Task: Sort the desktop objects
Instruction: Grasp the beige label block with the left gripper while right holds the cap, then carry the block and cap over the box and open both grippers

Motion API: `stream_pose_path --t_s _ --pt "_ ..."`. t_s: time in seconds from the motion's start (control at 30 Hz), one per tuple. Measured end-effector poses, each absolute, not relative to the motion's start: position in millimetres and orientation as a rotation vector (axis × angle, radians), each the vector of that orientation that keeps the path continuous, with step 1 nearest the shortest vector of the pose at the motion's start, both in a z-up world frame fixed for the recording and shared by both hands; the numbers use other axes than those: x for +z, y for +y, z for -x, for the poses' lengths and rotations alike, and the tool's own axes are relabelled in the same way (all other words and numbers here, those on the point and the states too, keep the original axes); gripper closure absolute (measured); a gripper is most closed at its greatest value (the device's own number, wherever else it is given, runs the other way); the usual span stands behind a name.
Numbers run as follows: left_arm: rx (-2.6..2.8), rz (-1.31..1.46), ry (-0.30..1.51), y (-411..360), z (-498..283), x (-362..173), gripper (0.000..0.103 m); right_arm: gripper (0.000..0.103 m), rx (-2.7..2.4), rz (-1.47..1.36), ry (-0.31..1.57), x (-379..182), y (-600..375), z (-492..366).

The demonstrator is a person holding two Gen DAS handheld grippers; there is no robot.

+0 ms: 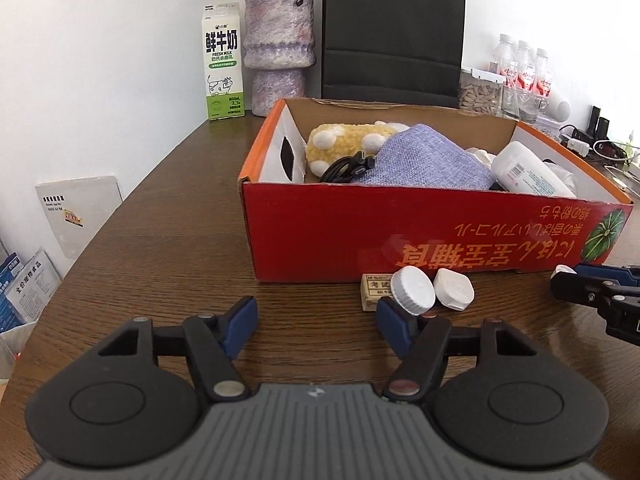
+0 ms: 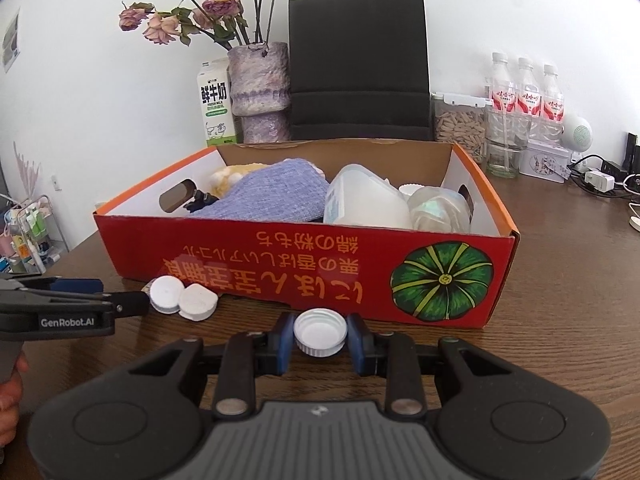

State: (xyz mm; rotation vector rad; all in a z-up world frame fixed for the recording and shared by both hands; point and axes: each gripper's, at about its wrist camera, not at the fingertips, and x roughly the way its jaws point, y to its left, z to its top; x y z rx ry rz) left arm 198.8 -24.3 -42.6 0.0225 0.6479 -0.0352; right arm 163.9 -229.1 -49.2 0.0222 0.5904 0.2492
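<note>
Wooden desk (image 1: 160, 240): left tool (image 1: 316, 320) spread, empty; right tool (image 2: 320, 338) clamps white cap (image 2: 320, 330); eraser (image 1: 370, 290) half hidden.

Each gripper has a grey ribbed centre plate, flanked by two round black housings with a raised ring on top. On the left gripper (image 1: 318, 322) and the right gripper (image 2: 320, 340), black arms with silver pivot pins run forward to fingers (image 1: 240, 322) padded in blue. Seen side-on from the right wrist, the left gripper's black body carries white "GenRobot.AI" lettering.
</note>
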Motion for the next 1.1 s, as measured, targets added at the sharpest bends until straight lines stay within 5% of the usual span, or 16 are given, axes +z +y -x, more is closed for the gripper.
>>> stream_pose_path --t_s 0.53,0.63,0.7,1.1 --pt "-0.103 -0.079 0.640 -64.1 -207.9 -43.9 0.029 0.075 0.261 -0.009 0.581 -48.2 -225.1 -160.7" --pt "-0.105 -0.066 0.645 -64.2 -210.7 -44.4 0.044 0.075 0.264 -0.003 0.578 -48.0 -224.6 -160.3" --pt "-0.108 -0.051 0.639 -62.5 -209.9 -43.6 0.072 0.075 0.266 -0.001 0.577 -47.8 -224.2 -160.6" --pt "-0.063 0.010 0.589 -50.8 -195.2 -37.8 0.072 0.075 0.269 0.004 0.552 -46.4 -223.7 -157.6"
